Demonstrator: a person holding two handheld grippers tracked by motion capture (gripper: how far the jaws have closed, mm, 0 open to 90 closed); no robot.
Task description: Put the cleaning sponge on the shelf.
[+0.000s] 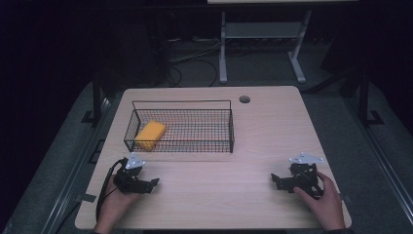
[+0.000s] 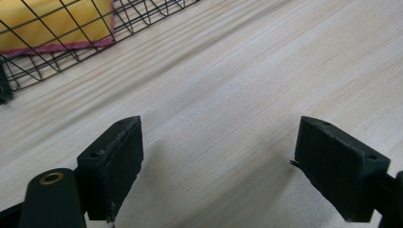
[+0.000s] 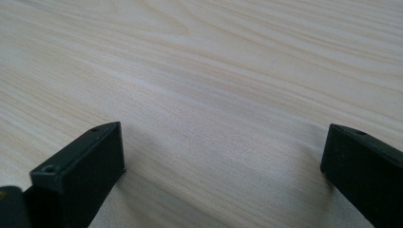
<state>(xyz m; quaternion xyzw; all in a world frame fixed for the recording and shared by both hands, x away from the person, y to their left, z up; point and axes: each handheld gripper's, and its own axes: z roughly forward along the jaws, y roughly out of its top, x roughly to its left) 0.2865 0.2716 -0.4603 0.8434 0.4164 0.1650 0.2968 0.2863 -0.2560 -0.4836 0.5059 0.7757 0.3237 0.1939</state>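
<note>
Tabletop [image 1: 253,146] mostly bare, wide free room across middle and right. Wire basket [image 1: 181,127] sat toward far left edge, yellow sponge [image 1: 150,134] inside its left end. Left gripper [image 1: 155,183] near front left corner, jaws released, empty. Right gripper [image 1: 275,179] near front right corner, jaws spread, empty.

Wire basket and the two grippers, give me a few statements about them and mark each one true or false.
1. The yellow sponge lies inside the wire basket. True.
2. The left gripper is shut on the sponge. False: its jaws stand open over bare table.
3. The right gripper rests open near the table's front edge. True.
4. The sponge sits at the basket's right end. False: it lies at the left end.
</note>
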